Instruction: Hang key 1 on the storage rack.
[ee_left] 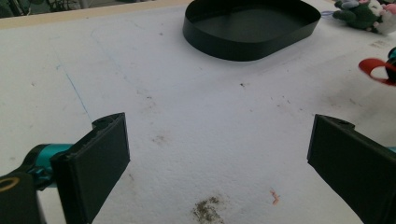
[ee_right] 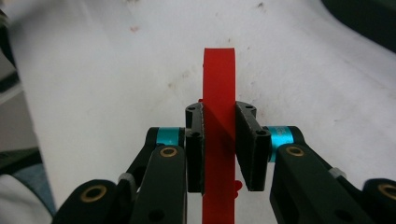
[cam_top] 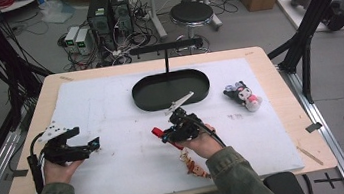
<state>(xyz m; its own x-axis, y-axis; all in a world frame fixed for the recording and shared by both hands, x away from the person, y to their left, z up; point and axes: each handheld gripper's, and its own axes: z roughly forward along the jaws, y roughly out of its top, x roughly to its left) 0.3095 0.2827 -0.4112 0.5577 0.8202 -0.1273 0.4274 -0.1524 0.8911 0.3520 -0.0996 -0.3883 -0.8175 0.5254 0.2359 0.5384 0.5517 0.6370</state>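
Right gripper (ee_right: 219,140) pinching red strap (ee_right: 218,84) of toy (cam_top: 195,167) near table's (cam_top: 30,146) front edge; lift slowly toward black tray (cam_top: 170,89). Left gripper (ee_left: 219,154) spread, idle.

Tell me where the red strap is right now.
The red strap is pinched between the right gripper's jaws at table centre in the high view, just in front of the black tray.

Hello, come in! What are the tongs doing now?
Right tongs shut on red strap. Left tongs open, empty. Black tray ahead, path clear.
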